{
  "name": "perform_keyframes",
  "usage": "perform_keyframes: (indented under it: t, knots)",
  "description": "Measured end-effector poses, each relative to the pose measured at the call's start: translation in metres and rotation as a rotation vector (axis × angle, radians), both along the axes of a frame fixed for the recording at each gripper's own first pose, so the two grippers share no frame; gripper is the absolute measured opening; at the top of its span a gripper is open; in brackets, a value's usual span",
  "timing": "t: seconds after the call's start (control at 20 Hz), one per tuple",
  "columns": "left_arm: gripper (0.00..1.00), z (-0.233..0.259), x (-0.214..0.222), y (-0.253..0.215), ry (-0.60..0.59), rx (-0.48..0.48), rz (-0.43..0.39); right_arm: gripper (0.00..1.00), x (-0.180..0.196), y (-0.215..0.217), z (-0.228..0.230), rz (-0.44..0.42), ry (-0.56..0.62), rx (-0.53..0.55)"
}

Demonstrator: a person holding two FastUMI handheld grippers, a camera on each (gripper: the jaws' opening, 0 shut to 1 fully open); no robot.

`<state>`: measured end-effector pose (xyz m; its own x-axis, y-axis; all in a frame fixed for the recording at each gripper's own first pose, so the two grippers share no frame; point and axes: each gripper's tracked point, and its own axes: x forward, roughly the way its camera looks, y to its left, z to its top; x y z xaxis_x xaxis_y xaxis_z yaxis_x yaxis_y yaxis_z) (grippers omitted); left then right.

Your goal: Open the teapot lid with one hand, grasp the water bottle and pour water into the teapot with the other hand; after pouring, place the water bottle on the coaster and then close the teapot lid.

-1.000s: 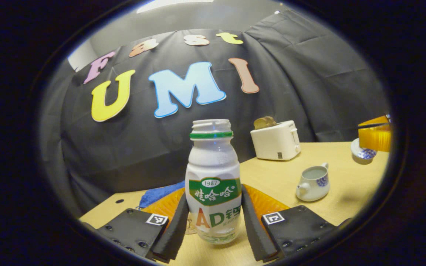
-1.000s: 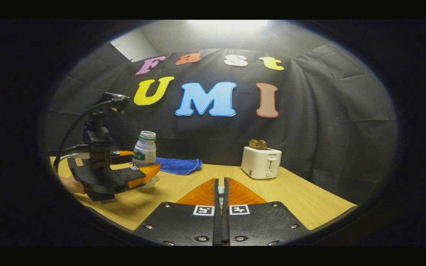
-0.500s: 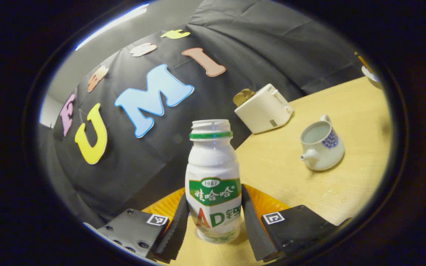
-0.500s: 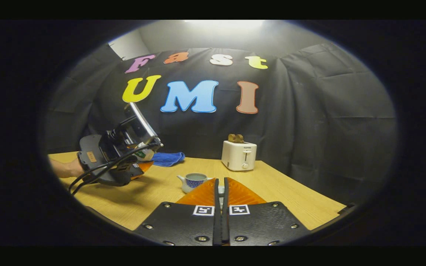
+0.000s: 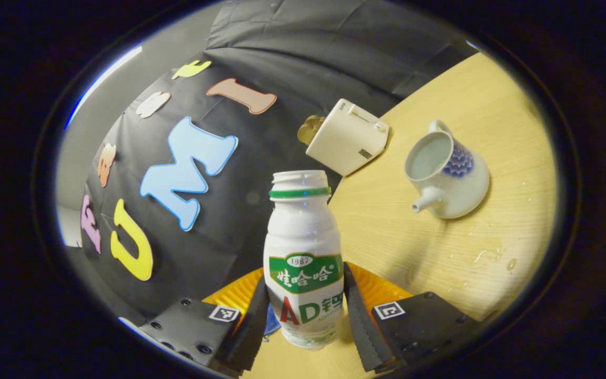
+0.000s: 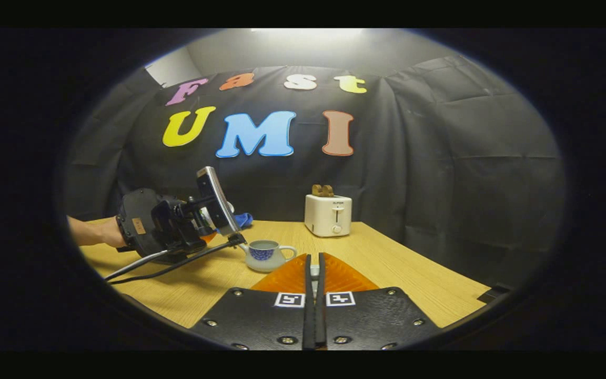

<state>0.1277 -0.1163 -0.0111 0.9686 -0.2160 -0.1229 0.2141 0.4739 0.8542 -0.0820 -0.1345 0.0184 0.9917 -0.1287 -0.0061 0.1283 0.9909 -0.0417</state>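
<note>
Left hand-held gripper [image 5: 303, 316]: both fingers press the lower sides of the bottle [image 5: 303, 252], which it carries tipped over toward the teapot [image 5: 447, 176].
Right hand-held gripper [image 6: 313, 295]: fingers drawn together with a slim gap; something pale sits between them near the tips, likely the lid, but I cannot tell what it is.
Risk, aim: the bottle mouth is uncapped and, in the left gripper view, off to the side of the pot's opening. If the tilt goes on before the mouth is over the pot, water will land on the desk [image 5: 387, 231].
Risk, wet desk: droplets [image 5: 487, 258] lie on the wood just beside the pot, so some spilling looks possible here already.
Risk, grip: the hold is low on a smooth body, well below the neck; a steep tilt could let the bottle twist or slide between the fingers.
Risk, contact: in the right gripper view the left tool and its cable [image 6: 177, 260] hang close by the spout; a nudge could shift the pot.
Bottle: small, white, green band at the neck, green label, clear base.
Teapot: white with a blue pattern, lid off, standing upright on the desk near the toaster [image 5: 347, 137], inside pale; water level unclear.
</note>
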Motion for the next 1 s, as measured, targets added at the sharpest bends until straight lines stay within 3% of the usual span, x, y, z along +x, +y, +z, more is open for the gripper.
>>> perform_keyframes:
  t: [0.05,0.1,0.75,0.95,1.0]
  knots:
    - [0.72,-0.001,0.001,-0.003,-0.002,0.015,-0.003,0.0,0.0,-0.001,0.0,-0.001,-0.001,0.0]
    - [0.82,-0.003,0.002,-0.004,-0.003,0.031,-0.004,0.0,0.0,-0.002,-0.001,-0.004,-0.001,-0.001]
    - [0.83,-0.001,-0.009,-0.021,-0.034,0.287,-0.065,0.0,-0.001,-0.012,-0.001,-0.02,-0.007,0.019]
    - [0.73,-0.001,-0.015,-0.027,-0.059,0.351,-0.085,0.0,-0.002,-0.014,-0.004,-0.021,-0.005,0.029]
    - [0.83,0.0,-0.015,-0.026,-0.055,0.366,-0.088,0.0,-0.002,-0.014,-0.004,-0.02,-0.008,0.033]
